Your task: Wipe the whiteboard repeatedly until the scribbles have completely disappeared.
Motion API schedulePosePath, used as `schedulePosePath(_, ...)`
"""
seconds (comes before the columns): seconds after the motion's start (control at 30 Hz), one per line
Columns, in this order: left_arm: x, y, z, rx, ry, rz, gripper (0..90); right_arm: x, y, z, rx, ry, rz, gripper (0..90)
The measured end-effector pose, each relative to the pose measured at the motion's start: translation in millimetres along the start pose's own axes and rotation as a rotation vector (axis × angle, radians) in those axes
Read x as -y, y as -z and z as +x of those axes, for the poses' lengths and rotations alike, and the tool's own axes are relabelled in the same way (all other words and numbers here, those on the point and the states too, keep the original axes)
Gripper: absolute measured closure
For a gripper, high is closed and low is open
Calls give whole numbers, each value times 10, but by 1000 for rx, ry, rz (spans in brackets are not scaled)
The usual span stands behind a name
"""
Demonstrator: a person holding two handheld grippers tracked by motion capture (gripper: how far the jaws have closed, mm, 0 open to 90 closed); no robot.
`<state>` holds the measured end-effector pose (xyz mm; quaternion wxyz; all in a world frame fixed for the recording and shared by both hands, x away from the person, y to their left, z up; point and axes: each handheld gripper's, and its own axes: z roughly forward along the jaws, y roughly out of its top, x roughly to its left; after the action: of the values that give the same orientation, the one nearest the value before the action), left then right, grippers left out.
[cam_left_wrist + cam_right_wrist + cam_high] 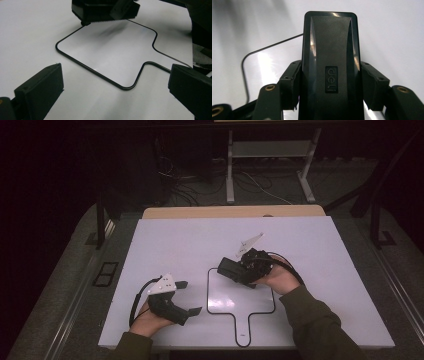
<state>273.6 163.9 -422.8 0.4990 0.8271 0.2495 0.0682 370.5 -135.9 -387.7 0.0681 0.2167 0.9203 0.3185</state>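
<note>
A black oblong device (329,50) with a "deli" logo on its top sits between the jaws of my right gripper (329,90), which is shut on its two sides. In the high view the right gripper (239,268) holds the black device (227,268) just above the top left corner of a black outline (241,312) drawn on the white board. My left gripper (190,297) rests at the front left of the board with its jaws wide open and nothing between them. From the left gripper (115,87), the black device (85,10) hangs over the far corner of the outline (100,75).
The outline (244,62) has a rounded square body and a short handle pointing toward the front edge. The white board (165,240) covers a table whose wooden edge (200,212) shows at the back. Beyond it, a desk frame (230,175) and cables lie on the dark floor.
</note>
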Motion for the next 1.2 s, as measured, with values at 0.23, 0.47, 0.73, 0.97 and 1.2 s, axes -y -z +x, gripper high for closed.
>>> schedulePosePath(0.23, -2, -8, -4, 2, 0, 1, 0, -22, 39, -181, 13, -40, -14, 386)
schedulePosePath(0.47, -4, -22, -10, 7, 0, 1, 0, -83, 55, -416, 51, -96, -32, 386)
schedulePosePath(0.73, -7, -38, -12, 13, -6, 5, 0, -199, -4, -721, 91, -148, -32, 386)
schedulePosePath(0.97, -13, -38, -10, 17, -8, 1, 0, -279, -112, -977, 109, -196, -27, 392)
schedulePosePath(1.2, -18, -32, -1, 20, -12, -4, 0, -298, -252, -1155, 105, -238, -20, 394)
